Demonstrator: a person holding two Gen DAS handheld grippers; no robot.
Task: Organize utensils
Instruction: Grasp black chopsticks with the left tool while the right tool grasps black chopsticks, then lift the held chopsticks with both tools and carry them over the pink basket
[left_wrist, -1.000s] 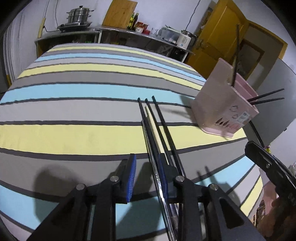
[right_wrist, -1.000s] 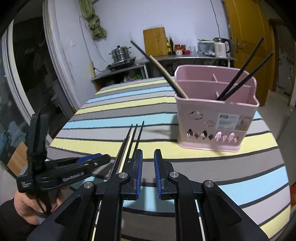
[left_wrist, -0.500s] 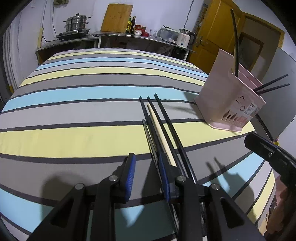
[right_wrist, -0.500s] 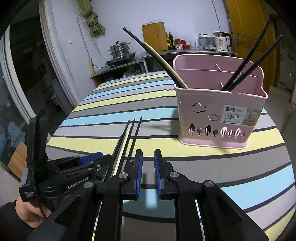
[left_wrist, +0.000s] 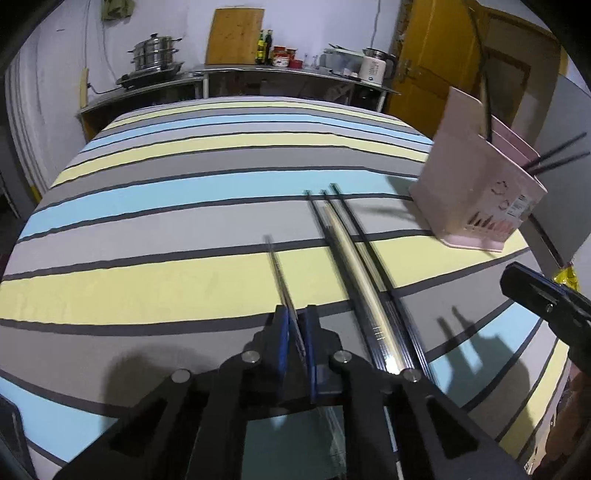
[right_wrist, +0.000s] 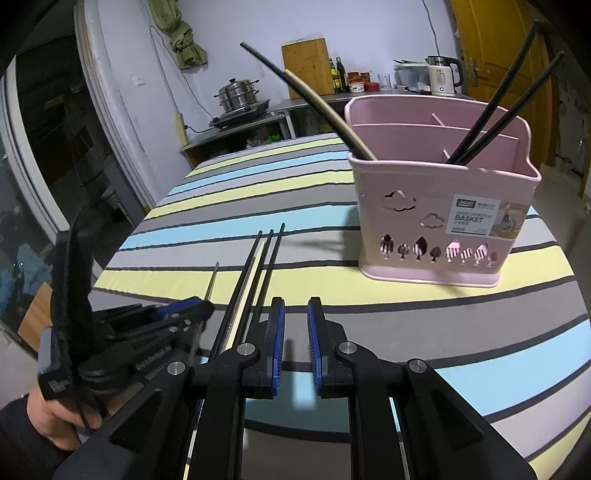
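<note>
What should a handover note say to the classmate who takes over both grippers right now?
Left gripper: fingers have just closed on one thin metal chopstick, its tip still over the striped tablecloth.
Right gripper: part open, nothing between its fingers, hovering over the cloth.
Pink utensil basket: stands upright on the cloth; two black chopsticks lean in one compartment, a black and a pale one in another.
Done: those four are stored.
Left: drop the held chopstick into the basket, then clear the bundle of loose chopsticks beside it.
</note>
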